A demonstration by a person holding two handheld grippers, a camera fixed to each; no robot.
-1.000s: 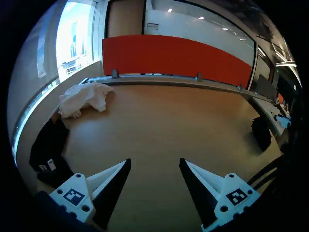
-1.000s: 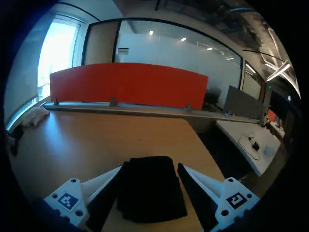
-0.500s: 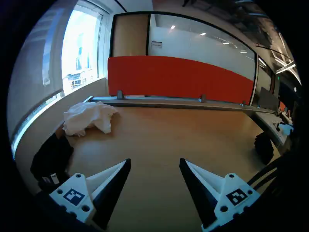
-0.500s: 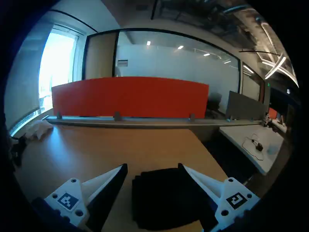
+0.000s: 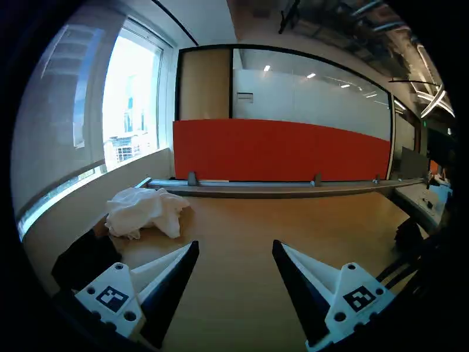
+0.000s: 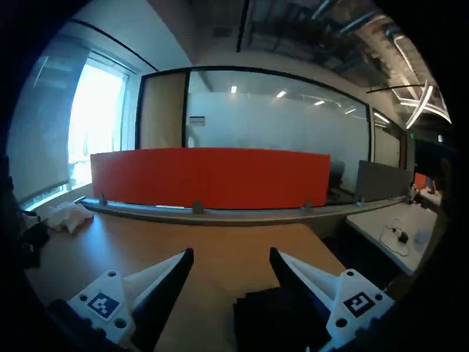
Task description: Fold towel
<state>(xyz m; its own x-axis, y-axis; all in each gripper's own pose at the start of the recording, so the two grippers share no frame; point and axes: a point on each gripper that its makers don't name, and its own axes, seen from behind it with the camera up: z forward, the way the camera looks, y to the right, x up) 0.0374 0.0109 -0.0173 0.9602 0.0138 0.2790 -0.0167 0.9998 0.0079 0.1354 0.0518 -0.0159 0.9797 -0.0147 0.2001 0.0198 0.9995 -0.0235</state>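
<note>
Left hand-held gripper (image 5: 234, 243) & right hand-held gripper (image 6: 231, 251) both spread, empty. Reach step, prob.: next go to crumpled white towel (image 5: 146, 214) near red divider (image 5: 281, 149), pinch 2 corners.

An office: long wooden desk (image 5: 252, 234); red divider screen (image 5: 281, 149); glass-walled room (image 6: 275, 123) behind

You've got a wood desk (image 5: 246, 234) ahead w/ a red divider (image 5: 281, 149) upright along its far edge, on a grey rail (image 5: 264, 189). In the left gripper view a bright window (image 5: 129, 123) is at the pic's left, and behind the divider you see a glass wall (image 5: 311, 97) next to a wood panel (image 5: 205, 85). In the right gripper view, a 2nd desk (image 6: 387, 226) sits off to the pic's right w/ a cable (image 6: 398, 233) on it & a grey screen (image 6: 381, 180) behind.
</note>
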